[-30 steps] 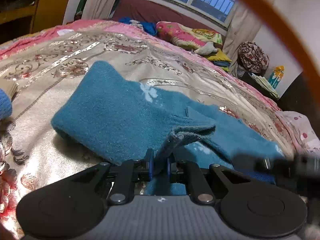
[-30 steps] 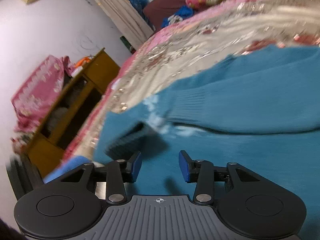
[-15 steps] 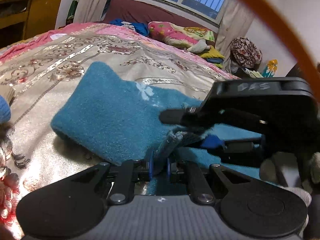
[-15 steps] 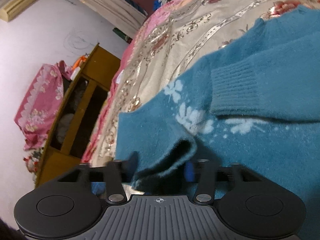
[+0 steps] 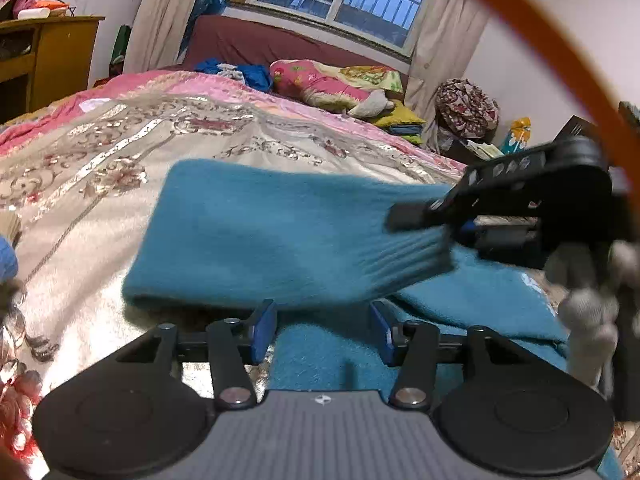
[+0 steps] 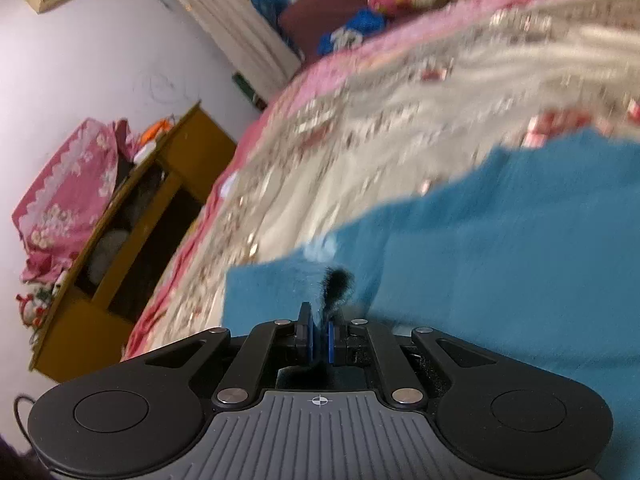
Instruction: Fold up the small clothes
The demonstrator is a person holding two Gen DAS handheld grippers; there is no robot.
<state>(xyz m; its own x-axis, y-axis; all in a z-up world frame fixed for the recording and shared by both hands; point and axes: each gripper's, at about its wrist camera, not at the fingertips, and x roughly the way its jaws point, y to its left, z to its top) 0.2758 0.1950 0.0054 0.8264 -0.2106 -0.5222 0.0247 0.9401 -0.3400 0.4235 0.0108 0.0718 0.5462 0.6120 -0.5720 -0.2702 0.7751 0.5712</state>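
Note:
A small teal sweater lies on the patterned bedspread. My left gripper is opening; its blue pads stand apart, nothing pressed between them, and the sweater lies just beyond the tips. In the left wrist view my right gripper comes in from the right and lifts the ribbed cuff of a sleeve above the sweater's body. In the blurred right wrist view the right gripper is shut on a fold of the teal sweater, with a dark tuft of cloth sticking up between the pads.
Pillows and a blue heap of clothes lie at the head of the bed under the window. A wooden cabinet stands left of the bed, also in the right wrist view. An orange cable arcs across the upper right.
My left gripper has let go of the cuff and opened. My right gripper closed on the cloth and pulled it up and to the right; the sleeve now stretches across the sweater.

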